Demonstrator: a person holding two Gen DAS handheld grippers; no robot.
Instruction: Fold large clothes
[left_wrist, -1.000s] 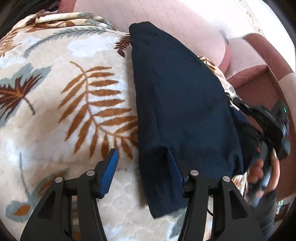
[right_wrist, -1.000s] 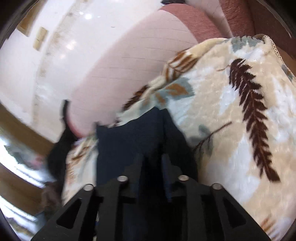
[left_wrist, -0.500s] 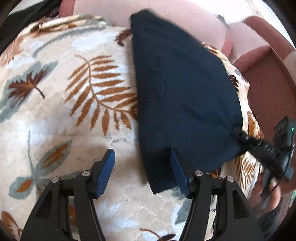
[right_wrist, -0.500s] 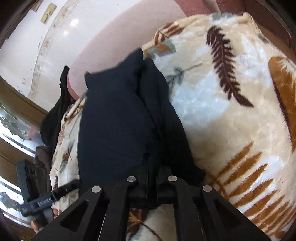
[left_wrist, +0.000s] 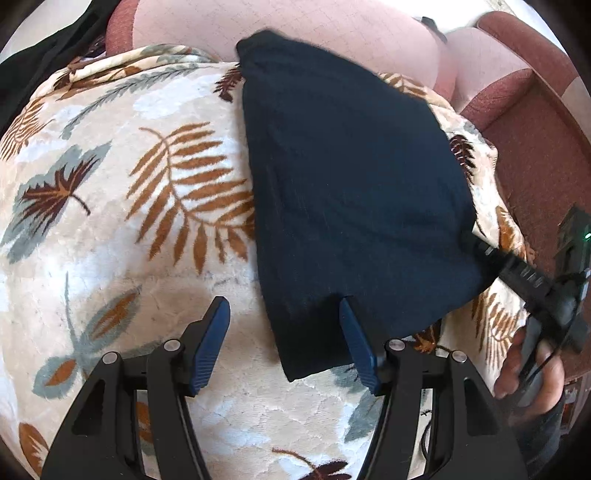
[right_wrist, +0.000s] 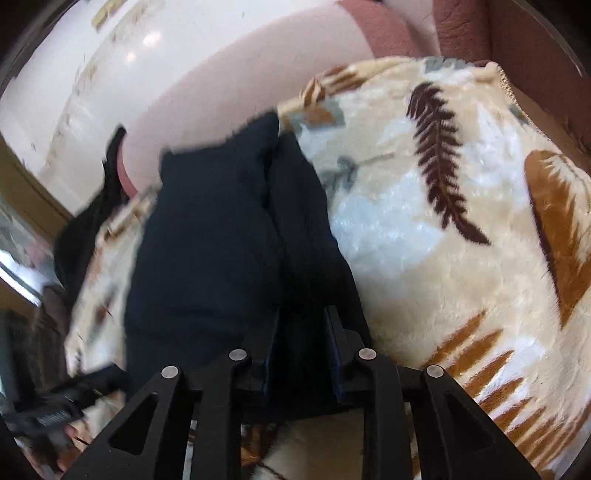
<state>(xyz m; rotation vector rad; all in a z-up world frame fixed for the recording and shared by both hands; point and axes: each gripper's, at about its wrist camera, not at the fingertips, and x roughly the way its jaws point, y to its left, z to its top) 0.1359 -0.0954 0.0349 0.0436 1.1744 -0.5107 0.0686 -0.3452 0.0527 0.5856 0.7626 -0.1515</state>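
Observation:
A dark navy garment (left_wrist: 351, 184) lies folded into a long tapering shape on a leaf-patterned blanket (left_wrist: 129, 221). My left gripper (left_wrist: 283, 304) hangs open above its near corner, one blue pad over the cloth and the other over the blanket, touching nothing. In the left wrist view my right gripper (left_wrist: 474, 242) reaches the garment's right edge. In the right wrist view the garment (right_wrist: 207, 240) runs away from my right gripper (right_wrist: 303, 314), whose jaws are opening with a fold of dark cloth still between them.
The blanket (right_wrist: 424, 277) covers a sofa with a pink back cushion (left_wrist: 314, 29) and a maroon armrest (left_wrist: 535, 147). A person's hand (left_wrist: 532, 376) holds the right gripper's handle. Another black cloth (left_wrist: 44, 48) lies at the far left edge.
The right gripper slid along the garment's right edge toward its near end, pinched a fold tight, and has now widened. The left gripper drew back a little and stayed open.

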